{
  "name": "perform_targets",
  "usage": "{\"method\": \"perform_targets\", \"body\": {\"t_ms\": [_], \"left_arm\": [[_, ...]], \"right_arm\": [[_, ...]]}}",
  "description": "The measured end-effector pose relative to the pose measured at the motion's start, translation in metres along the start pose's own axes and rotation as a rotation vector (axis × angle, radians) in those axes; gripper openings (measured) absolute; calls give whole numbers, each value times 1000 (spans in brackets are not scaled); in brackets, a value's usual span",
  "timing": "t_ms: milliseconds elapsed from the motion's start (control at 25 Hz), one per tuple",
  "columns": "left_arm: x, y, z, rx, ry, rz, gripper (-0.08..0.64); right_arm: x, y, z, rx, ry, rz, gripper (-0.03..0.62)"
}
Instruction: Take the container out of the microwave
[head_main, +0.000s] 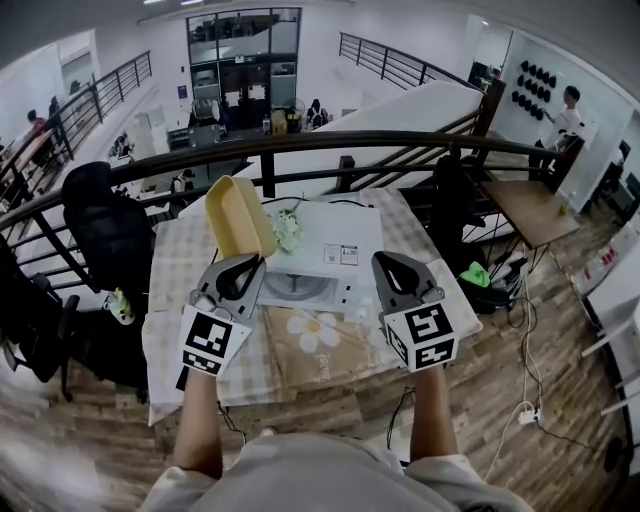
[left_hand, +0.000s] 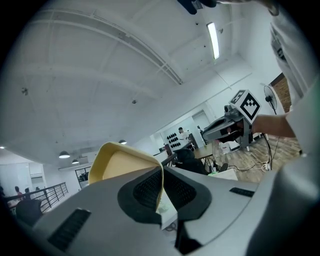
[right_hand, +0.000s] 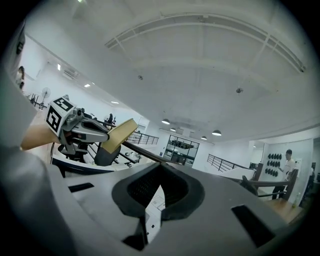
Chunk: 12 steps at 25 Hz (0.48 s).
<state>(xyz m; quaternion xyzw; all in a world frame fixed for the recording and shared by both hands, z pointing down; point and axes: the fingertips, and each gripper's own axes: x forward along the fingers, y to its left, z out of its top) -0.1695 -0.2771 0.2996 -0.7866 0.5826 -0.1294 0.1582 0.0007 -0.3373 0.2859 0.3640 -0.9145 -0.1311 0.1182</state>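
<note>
A pale yellow container (head_main: 240, 215) is up in the air on its edge, above the left front corner of the white microwave (head_main: 335, 240). My left gripper (head_main: 252, 262) is shut on the container's rim; in the left gripper view the yellow container (left_hand: 120, 167) rises from between the left gripper's (left_hand: 160, 195) jaws. My right gripper (head_main: 385, 262) hovers to the right of the microwave's front, shut with nothing in it. In the right gripper view the right gripper's (right_hand: 160, 167) tips meet, and the yellow container (right_hand: 120, 132) shows at the left. A round turntable (head_main: 290, 286) shows in the microwave's cavity.
The microwave stands on a table with a checked cloth (head_main: 180, 260) and a flower-print mat (head_main: 315, 330) in front. A green-white bundle (head_main: 288, 232) lies on the microwave's top. A black chair (head_main: 100, 215) is at the left, a railing (head_main: 330, 140) behind.
</note>
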Motion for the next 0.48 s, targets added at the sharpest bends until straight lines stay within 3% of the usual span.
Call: {"method": "perform_targets", "body": {"t_ms": [480], "left_arm": [[2, -7, -8, -10, 20, -20, 26]], "right_arm": [[0, -5, -11, -2, 28, -10, 11]]}}
